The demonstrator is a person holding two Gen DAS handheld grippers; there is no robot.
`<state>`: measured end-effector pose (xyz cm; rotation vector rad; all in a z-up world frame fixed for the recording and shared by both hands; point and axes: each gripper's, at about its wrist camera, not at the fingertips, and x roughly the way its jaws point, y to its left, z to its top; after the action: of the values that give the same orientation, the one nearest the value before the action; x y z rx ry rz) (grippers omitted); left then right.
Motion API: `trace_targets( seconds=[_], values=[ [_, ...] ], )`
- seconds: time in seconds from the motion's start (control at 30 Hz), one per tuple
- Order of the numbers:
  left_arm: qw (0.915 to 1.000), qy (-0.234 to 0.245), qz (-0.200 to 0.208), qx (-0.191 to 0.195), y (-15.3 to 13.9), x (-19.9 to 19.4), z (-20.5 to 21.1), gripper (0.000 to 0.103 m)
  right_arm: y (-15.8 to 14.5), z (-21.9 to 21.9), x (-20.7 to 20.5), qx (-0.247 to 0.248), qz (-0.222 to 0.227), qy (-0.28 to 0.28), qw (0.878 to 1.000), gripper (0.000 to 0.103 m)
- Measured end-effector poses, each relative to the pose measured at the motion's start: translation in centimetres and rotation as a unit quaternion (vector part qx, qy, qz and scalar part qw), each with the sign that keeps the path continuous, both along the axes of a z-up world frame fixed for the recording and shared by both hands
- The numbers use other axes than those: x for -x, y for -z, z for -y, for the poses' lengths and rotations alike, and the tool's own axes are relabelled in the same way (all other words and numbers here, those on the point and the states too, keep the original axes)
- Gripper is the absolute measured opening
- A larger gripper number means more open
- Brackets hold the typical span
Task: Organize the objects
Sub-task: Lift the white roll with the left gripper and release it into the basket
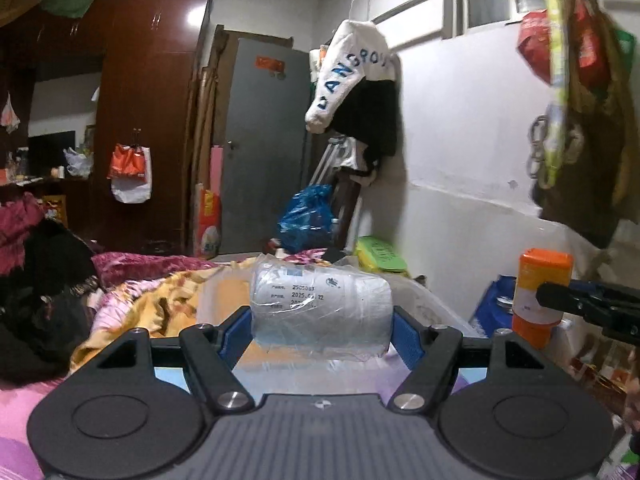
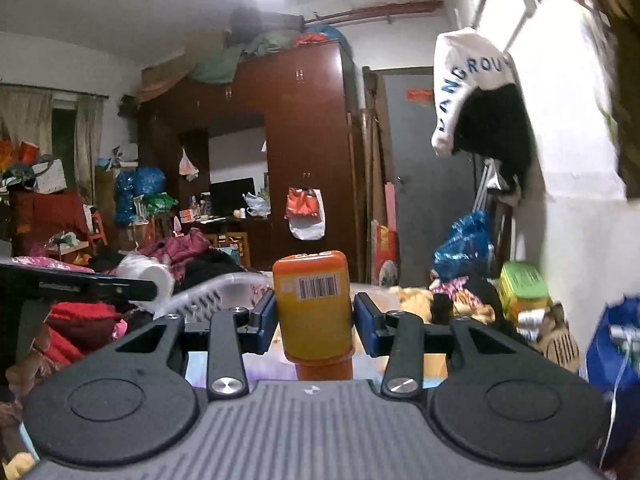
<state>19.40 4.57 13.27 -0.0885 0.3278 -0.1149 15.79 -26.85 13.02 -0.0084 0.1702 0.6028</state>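
My left gripper [image 1: 320, 320] is shut on a white roll wrapped in clear plastic [image 1: 322, 304] and holds it above a clear plastic bin [image 1: 424, 300]. My right gripper [image 2: 314, 312] is shut on an orange bottle with a barcode label [image 2: 314, 304], held upright. The orange bottle also shows at the right of the left wrist view [image 1: 540, 296], with the right gripper's finger across it. The wrapped roll [image 2: 146, 274] and the left gripper's black finger show at the left of the right wrist view, beside the bin's rim [image 2: 216, 286].
A bed with yellow and pink blankets [image 1: 152, 300] and dark clothes [image 1: 44, 300] lies to the left. A green box [image 2: 522, 288], a blue bag [image 2: 616, 344] and a white wall [image 1: 480, 140] stand to the right. A brown wardrobe [image 2: 308, 140] and grey door [image 1: 260, 140] are behind.
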Motion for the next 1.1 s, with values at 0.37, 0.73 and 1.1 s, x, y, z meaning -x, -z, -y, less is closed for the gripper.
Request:
trace_targets(
  seconds=[0.37, 0.73, 1.1],
  values=[
    [0.9888, -0.056, -0.134, -0.036, 3.1, -11.5, 0.4, 0.075, 3.7, -9.3, -11.8, 0.131, -0.103, 0.049, 0.985, 0.044],
    [0.9873, -0.057, -0.143, -0.038, 5.0, -12.7, -0.1, 0.076, 5.1, -8.8, -13.0, 0.114, -0.149, 0.038, 0.982, 0.045],
    [0.9978, -0.035, -0.043, -0.037, 4.6, -5.3, 0.2, 0.102, 2.6, -5.3, -8.3, 0.051, -0.071, 0.041, 0.995, 0.103]
  ],
)
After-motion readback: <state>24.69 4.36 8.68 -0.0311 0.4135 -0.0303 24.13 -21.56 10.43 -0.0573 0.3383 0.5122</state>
